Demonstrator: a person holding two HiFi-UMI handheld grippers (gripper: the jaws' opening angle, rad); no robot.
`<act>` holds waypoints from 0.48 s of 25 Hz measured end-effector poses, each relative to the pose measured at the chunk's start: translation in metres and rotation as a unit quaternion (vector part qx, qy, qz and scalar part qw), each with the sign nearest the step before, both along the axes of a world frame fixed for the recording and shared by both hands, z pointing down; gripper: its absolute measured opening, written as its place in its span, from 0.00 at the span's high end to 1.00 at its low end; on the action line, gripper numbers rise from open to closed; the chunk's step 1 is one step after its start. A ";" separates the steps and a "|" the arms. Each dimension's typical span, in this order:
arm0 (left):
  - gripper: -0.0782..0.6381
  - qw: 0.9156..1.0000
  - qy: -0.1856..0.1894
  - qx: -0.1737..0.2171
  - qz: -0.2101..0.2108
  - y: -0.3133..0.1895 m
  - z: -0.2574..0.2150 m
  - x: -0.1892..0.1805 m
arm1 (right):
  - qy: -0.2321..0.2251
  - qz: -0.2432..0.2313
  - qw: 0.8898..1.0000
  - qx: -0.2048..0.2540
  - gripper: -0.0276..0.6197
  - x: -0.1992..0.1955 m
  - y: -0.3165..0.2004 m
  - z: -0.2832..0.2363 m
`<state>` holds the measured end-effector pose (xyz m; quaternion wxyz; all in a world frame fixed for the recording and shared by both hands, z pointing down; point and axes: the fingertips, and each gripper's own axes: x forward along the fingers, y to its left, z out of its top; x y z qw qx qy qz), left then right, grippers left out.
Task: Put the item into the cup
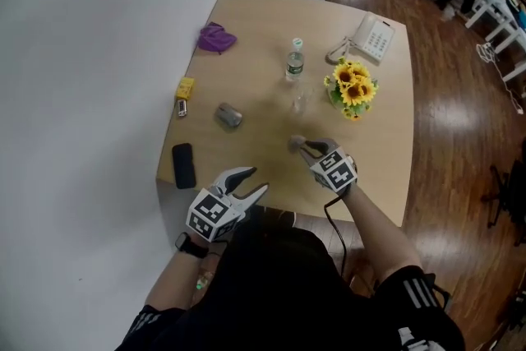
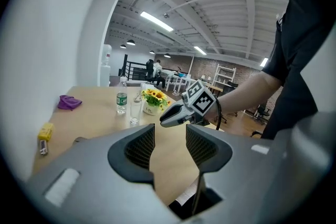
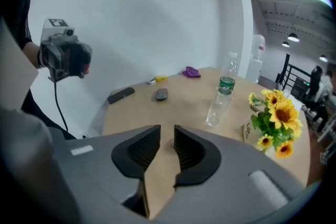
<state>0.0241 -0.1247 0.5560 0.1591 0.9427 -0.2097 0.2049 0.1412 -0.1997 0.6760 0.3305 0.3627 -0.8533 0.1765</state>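
Left gripper (image 1: 256,179) gaped wide, right gripper (image 1: 299,145) narrowly apart, both empty. I judged the clear cup (image 3: 215,108), crowded by the bottle (image 3: 227,81) and flowers (image 3: 278,123), easily toppled.

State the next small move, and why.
Probably reach the left gripper forward to the small grey oval object: that gripper is empty with its jaws apart, the object lies nearest it, and the clear glass cup looks empty.

Cup (image 1: 297,101): bottle (image 1: 294,62) close at 12 o'clock, sunflowers (image 1: 353,90) near at 3, grey object (image 1: 229,116) at 9, well apart. Bare tabletop (image 1: 256,86) between, also at 10.
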 end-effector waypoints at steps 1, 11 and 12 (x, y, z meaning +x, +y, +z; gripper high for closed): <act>0.64 1.000 0.000 -0.003 0.002 -0.003 0.001 0.000 | 0.020 -0.005 1.000 -0.003 0.81 0.002 -0.005 0.011; 0.64 0.999 -0.006 -0.016 0.031 -0.031 0.012 -0.009 | 0.154 -0.020 0.986 -0.057 0.81 0.012 -0.034 0.092; 0.64 0.999 -0.007 -0.018 0.033 -0.032 0.013 -0.010 | 0.161 -0.018 0.985 -0.063 0.81 0.014 -0.035 0.097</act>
